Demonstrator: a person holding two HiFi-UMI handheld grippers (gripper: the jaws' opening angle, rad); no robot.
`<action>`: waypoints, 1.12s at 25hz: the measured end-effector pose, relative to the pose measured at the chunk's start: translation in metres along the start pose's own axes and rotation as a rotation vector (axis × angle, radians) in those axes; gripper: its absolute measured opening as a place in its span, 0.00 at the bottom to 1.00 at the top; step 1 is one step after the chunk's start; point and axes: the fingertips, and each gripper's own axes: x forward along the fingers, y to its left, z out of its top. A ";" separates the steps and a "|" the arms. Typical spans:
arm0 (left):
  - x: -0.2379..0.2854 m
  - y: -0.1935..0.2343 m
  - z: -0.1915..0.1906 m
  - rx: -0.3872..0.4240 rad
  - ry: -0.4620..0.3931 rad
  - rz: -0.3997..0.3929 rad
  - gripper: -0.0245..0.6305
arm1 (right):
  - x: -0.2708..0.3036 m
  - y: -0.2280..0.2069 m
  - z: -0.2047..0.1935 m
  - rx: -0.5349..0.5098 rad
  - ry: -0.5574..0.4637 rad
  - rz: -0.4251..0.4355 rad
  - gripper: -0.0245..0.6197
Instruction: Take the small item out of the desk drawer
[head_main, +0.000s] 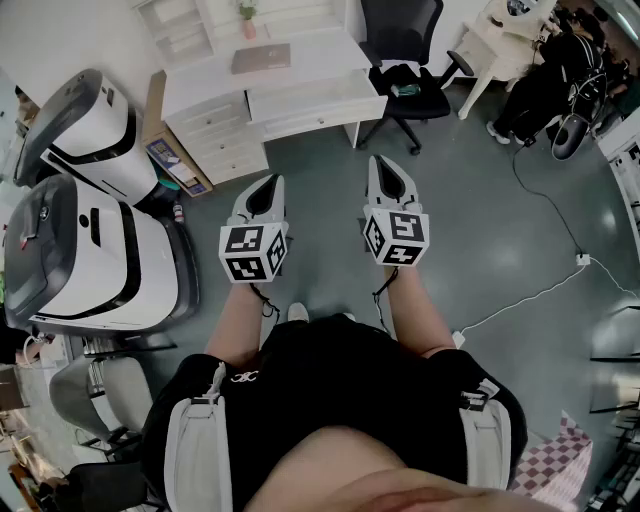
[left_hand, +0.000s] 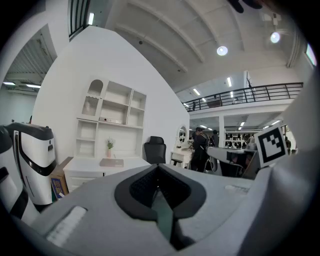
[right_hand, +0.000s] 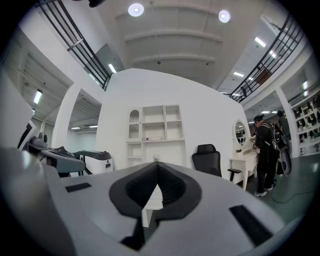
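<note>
At 12 o'clock, well apart from both grippers: desk (head_main: 300, 50), its wide drawer (head_main: 315, 100) apparently pulled out | small item inside too small to tell; probably light, pinch across its middle | left gripper (head_main: 266, 190), right gripper (head_main: 388, 178): jaws pressed together, empty

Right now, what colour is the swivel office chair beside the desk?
Black. The swivel office chair shows best in the head view, beside the white desk.

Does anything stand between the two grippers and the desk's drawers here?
Nothing visible: only bare floor lies between the left gripper, right gripper and the white desk. The office chair stands beside the desk.
</note>
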 end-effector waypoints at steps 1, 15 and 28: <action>0.000 0.000 0.001 0.003 -0.002 -0.002 0.06 | 0.000 0.000 0.000 0.002 0.000 -0.002 0.03; 0.005 0.027 0.000 -0.008 -0.003 -0.034 0.06 | 0.016 0.023 0.000 -0.021 -0.012 -0.035 0.03; 0.026 0.090 -0.007 0.011 0.000 -0.107 0.06 | 0.051 0.055 -0.016 -0.020 -0.007 -0.137 0.03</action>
